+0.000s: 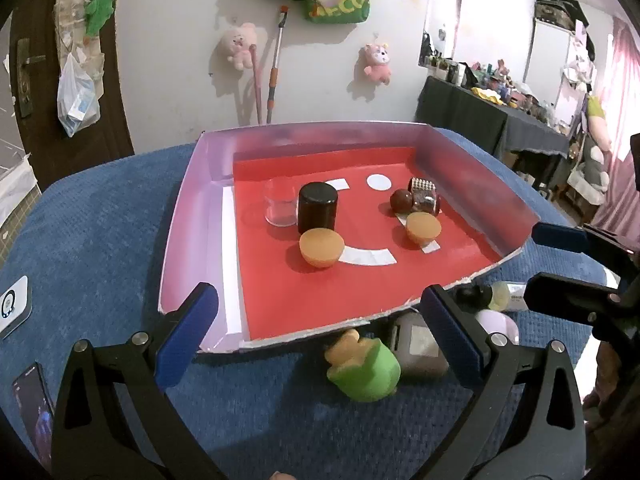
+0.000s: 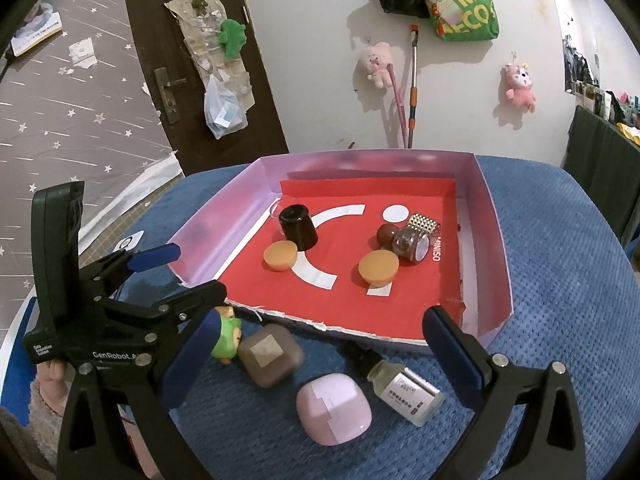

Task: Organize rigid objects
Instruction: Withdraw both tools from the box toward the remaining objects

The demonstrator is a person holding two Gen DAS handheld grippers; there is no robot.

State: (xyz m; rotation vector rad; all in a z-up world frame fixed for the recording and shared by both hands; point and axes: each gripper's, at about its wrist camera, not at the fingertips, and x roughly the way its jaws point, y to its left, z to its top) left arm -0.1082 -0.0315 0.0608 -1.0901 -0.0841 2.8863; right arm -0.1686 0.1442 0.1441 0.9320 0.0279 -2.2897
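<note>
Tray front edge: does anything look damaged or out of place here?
Yes. The tray has no front wall; its near edge is ragged, as if torn. The small glass bottle lies on its side outside the tray, beside the pink case, brown case and green figurine.

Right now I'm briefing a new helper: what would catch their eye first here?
The red-floored tray on the blue cloth, holding a black jar and two orange bowls. Outside its torn front edge lie a green frog figure, brown case, pink case and small bottle. Both grippers, left and right, hover open.
</note>
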